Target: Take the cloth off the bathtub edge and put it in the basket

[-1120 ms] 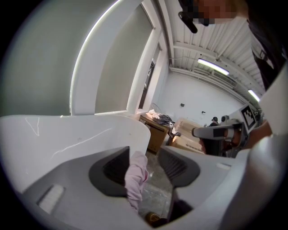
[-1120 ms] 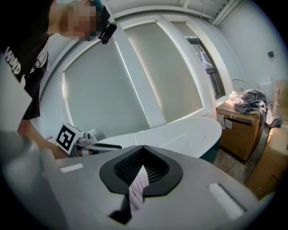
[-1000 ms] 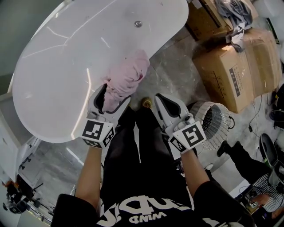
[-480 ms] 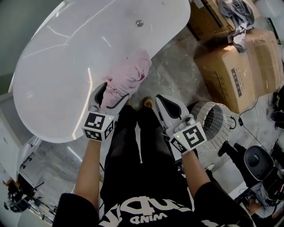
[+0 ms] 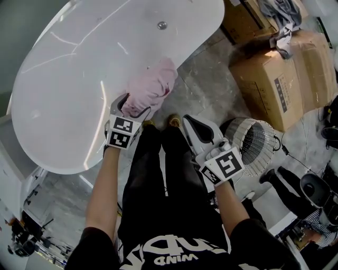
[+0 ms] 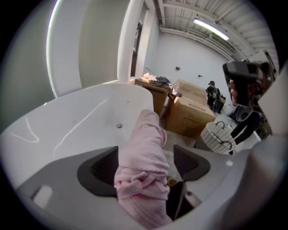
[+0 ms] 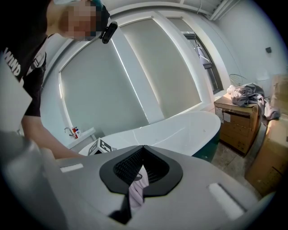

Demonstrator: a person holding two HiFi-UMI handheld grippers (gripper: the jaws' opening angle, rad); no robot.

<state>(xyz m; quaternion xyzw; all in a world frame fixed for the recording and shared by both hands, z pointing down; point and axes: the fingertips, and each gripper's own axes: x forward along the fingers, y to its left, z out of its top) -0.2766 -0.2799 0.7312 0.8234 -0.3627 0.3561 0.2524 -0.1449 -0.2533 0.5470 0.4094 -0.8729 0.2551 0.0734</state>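
Observation:
A pink cloth point(image 5: 150, 89) lies bunched over the near rim of the white bathtub point(image 5: 79, 79). My left gripper point(image 5: 132, 105) is open and straddles the cloth's near end. In the left gripper view the cloth point(image 6: 146, 152) fills most of the gap; the left pad touches it and the right pad stands a little apart. My right gripper point(image 5: 186, 118) hangs over my legs, shut and holding nothing; in its own view the right gripper point(image 7: 143, 146) has its tips together. A white wire basket point(image 5: 253, 145) stands on the floor to the right.
Cardboard boxes point(image 5: 280, 84) stand at the right beyond the basket, with a grey garment point(image 5: 280, 13) on the far one. My legs and shoes are between tub and basket. Another person's legs point(image 5: 288, 184) are at the lower right.
My left gripper has pushed forward along the cloth, so more of the cloth lies between its jaws. The right gripper has barely moved.

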